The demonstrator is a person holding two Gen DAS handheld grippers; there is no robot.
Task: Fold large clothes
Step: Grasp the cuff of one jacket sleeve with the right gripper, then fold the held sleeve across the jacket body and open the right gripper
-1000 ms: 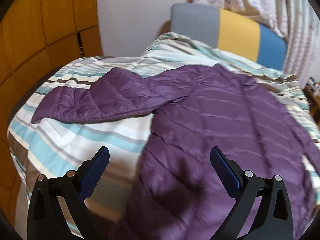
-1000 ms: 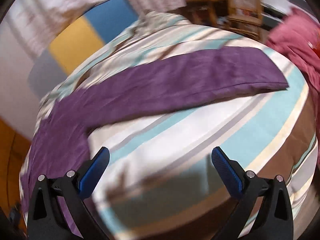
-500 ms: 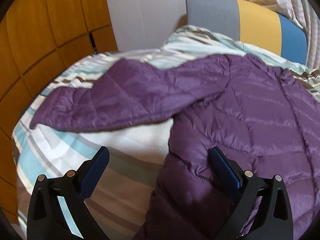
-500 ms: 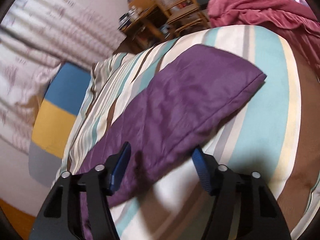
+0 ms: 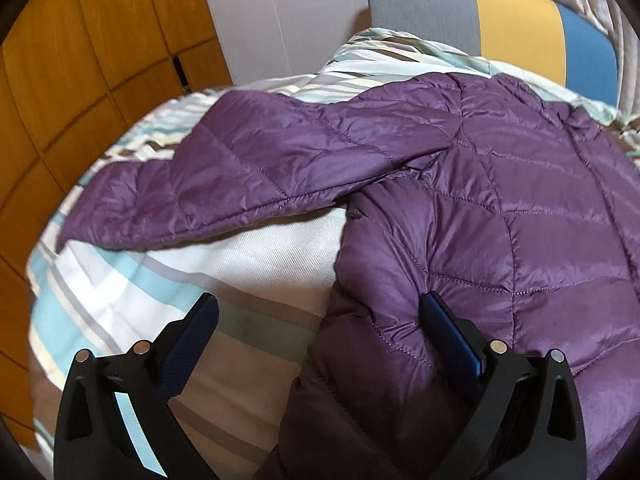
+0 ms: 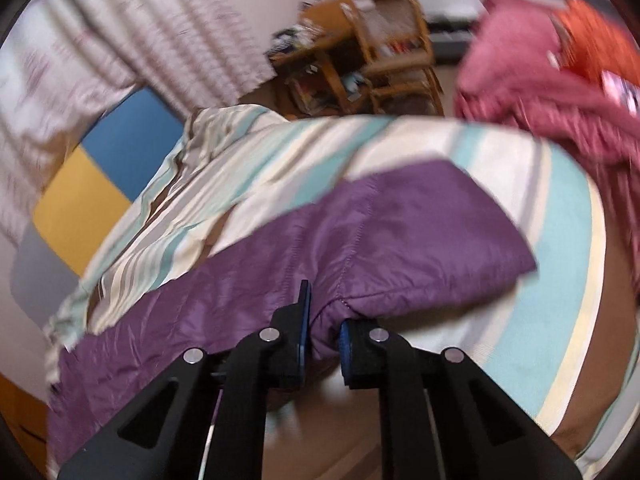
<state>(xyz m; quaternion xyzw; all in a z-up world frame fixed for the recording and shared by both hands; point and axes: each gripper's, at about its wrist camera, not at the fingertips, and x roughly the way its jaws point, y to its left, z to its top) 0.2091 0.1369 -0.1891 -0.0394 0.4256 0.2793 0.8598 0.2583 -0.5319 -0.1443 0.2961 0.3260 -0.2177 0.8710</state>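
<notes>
Since a second ago the right gripper point(image 6: 323, 330) has swung onto and pinched the near hem of one sleeve point(image 6: 400, 240) of the purple quilted down jacket point(image 5: 500, 200) spread on the striped duvet point(image 5: 120, 292), while the left gripper point(image 5: 320, 320), jaws wide, straddles the side hem at six o'clock — light, soft, slippery fabric best held at stitched edges

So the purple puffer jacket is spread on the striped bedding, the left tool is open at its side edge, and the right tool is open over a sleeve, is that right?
Not quite: the right tool is shut on the sleeve, pinching its fabric, as the right wrist view shows. The purple puffer jacket does lie on the striped bedding, and the left tool is open at its side edge.
</notes>
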